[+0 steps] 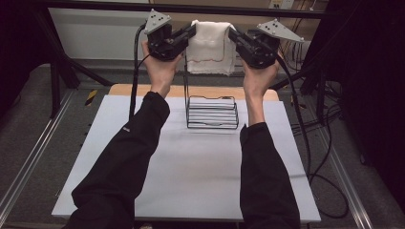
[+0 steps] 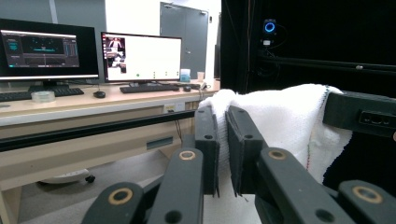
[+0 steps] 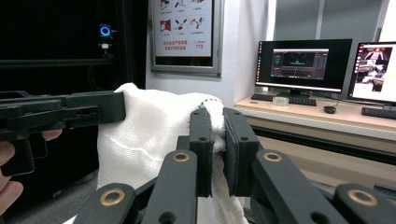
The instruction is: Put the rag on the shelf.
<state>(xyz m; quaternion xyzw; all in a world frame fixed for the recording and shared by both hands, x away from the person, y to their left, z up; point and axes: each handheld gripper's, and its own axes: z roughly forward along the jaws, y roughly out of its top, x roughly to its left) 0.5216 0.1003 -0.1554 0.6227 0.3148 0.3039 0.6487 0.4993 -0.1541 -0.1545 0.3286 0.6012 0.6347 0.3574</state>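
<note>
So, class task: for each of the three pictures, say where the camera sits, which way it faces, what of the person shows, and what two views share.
High view: above the person's side, looking forward and down on the table; both forearms, each hand-held gripper.
Left gripper view: on the left hand-held gripper, looking along its jaws at the white towel.
Right gripper view: on the right hand-held gripper, facing the towel; fingers at left.
Shared: both gripper views show the towel and the desk monitors.
</note>
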